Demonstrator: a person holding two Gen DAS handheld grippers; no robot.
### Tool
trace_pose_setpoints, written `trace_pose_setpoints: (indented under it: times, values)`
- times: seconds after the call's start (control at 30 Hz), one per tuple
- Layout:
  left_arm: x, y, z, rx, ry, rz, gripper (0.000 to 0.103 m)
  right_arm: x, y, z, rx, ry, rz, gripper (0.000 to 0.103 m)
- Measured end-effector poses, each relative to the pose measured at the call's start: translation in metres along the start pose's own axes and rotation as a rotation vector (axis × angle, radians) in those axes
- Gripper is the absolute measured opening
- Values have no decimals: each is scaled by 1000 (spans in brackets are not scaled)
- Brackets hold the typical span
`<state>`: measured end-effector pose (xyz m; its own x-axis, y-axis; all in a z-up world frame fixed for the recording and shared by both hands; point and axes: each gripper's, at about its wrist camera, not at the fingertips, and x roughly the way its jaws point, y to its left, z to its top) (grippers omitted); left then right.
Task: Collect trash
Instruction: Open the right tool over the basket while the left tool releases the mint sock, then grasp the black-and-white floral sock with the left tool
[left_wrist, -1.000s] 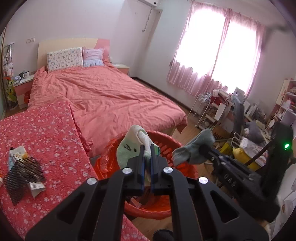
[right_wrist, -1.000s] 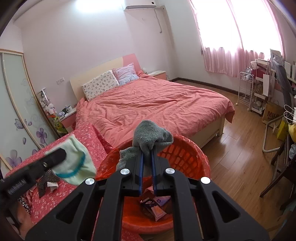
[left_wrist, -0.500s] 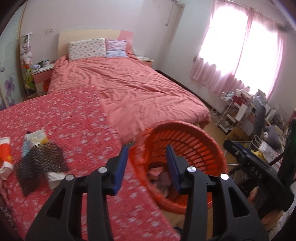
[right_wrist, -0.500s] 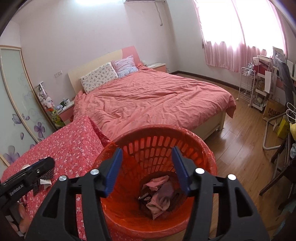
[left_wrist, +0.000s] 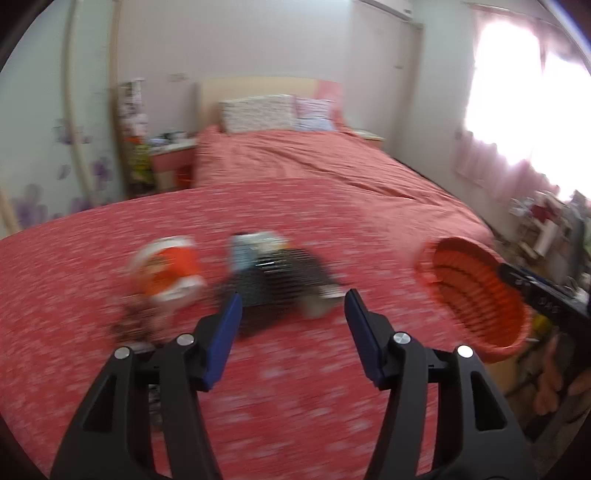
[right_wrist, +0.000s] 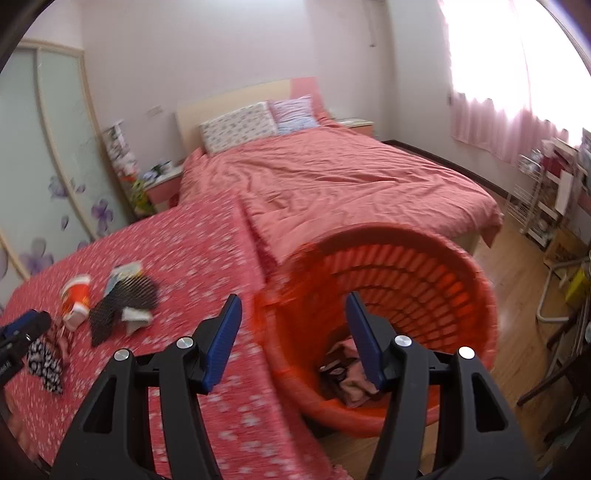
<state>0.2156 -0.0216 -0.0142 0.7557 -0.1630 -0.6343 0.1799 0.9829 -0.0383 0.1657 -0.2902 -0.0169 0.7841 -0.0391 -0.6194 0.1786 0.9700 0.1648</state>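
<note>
Left claw (left_wrist: 293, 304): agape, empty, nearer; black mesh scrap (left_wrist: 280, 275) dead ahead, mid-bench (left_wrist: 295, 387), long axis crosswise. Right claw (right_wrist: 293, 314): agape, empty, over orange basket (right_wrist: 461, 273) off the bench's right edge.

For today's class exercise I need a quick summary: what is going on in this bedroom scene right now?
A person with a handheld gripper in each hand is collecting trash off a floral red cover. Both the left gripper and the right gripper are open and hold nothing. The orange basket beside the cover already holds some crumpled items. An orange-and-white cup, a black mesh piece and a few wrappers lie on the cover, in front of the left gripper.
</note>
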Motion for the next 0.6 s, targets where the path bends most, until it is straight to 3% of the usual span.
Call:
trace_pose_setpoints:
  times: [0.1, 0.27, 0.5, 0.6]
  values:
    - [-11, 43, -13, -35, -2, 90, 62, 4, 27, -6, -46, 20, 27, 59]
    - [-11, 88, -37, -104, 47, 135, 63, 13, 68, -20, -107, 58, 73, 59]
    - [9, 94, -56, -115, 104, 145, 63, 22, 110, -34, -189, 96, 108, 59]
    - [17, 94, -58, -120, 116, 144, 57, 24, 122, -39, -203, 101, 120, 59]
